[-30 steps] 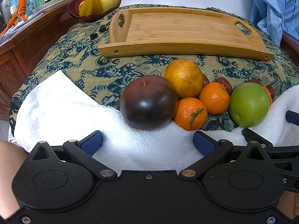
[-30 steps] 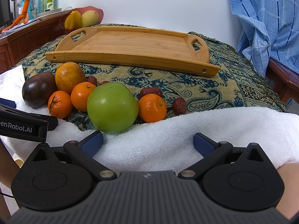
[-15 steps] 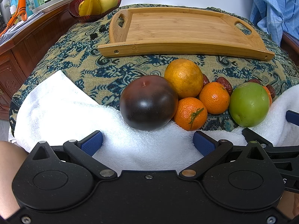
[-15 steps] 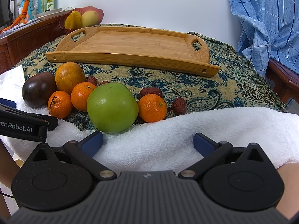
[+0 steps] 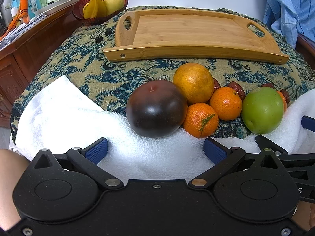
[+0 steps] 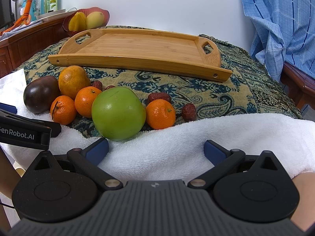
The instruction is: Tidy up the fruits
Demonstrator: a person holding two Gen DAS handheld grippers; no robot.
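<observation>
A dark purple fruit [image 5: 156, 108] lies at the white towel's edge, just ahead of my open, empty left gripper [image 5: 155, 150]. Beside it are a large orange [image 5: 194, 82], small tangerines [image 5: 200, 120] and a green apple [image 5: 262, 110]. In the right wrist view the green apple [image 6: 118, 113] sits just ahead of the left finger of my open, empty right gripper [image 6: 156, 149], with a tangerine [image 6: 160, 114] and red dates [image 6: 189, 112] nearby. The empty bamboo tray [image 5: 189, 49] lies behind the fruit and also shows in the right wrist view [image 6: 137, 59].
A white towel [image 5: 65, 110] covers the near edge of the patterned cloth [image 6: 226, 86]. A red bowl of yellow fruit [image 5: 100, 5] stands at the back left by a wooden cabinet [image 5: 29, 45] with bottles. A blue checked cloth [image 6: 279, 19] hangs at the right.
</observation>
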